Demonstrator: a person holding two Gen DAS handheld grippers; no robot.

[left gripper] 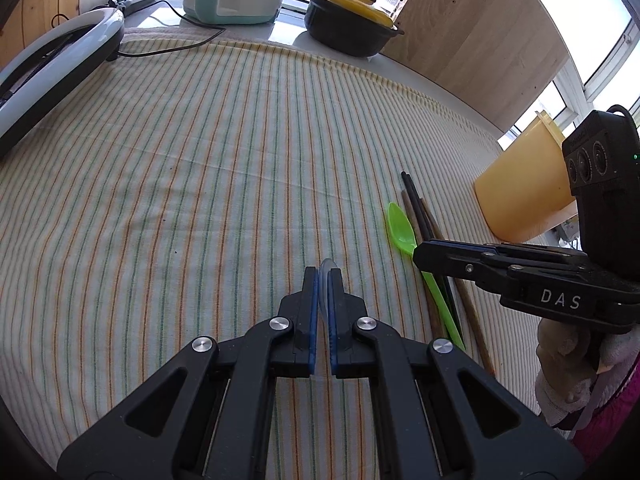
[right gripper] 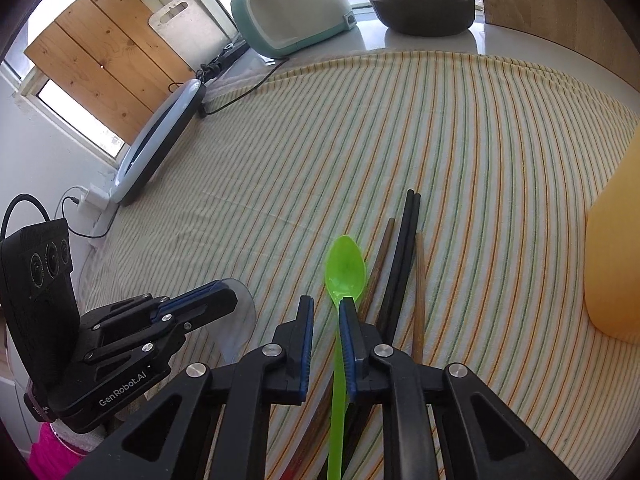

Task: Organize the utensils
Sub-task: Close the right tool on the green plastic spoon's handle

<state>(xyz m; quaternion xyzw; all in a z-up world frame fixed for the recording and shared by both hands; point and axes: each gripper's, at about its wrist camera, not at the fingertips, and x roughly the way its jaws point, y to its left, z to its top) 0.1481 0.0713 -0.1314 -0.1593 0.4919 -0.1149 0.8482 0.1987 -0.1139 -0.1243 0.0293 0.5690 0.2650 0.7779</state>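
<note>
Two handheld black grippers with blue pads work over a table covered in a pale cloth [left gripper: 180, 160] striped in orange and green. Our left gripper [left gripper: 323, 280] is clenched on a thin clear plastic piece [right gripper: 244, 320], whose rounded edge sticks out past the pads; from the right wrist view it curves below the fingers, and we cannot tell just what it is. Our right gripper [right gripper: 326, 312] stands with a narrow gap between its pads. The bright green plastic spoon [right gripper: 344, 268] lies on the cloth with its handle running through that gap, against the right-hand pad, while the other pad stands clear of it, so we do not count it as gripped. Just beside the spoon lie a pair of black chopsticks [right gripper: 408, 240] and two brown wooden chopsticks [right gripper: 419, 280], all roughly parallel. A translucent orange plastic container [left gripper: 520, 184] stands near them on the cloth.

Beyond the cloth, on a white counter by the windows, we see a mint-green and cream appliance [right gripper: 288, 12] and a dark pot with a yellow lid [right gripper: 424, 4]. A ring-shaped white and black device [right gripper: 160, 140] leans along the table edge, its cable trailing. Wooden boards [right gripper: 104, 60] and a white cutting board [right gripper: 188, 36] lean against the window. A gloved hand [left gripper: 568, 368] holds the right gripper.
</note>
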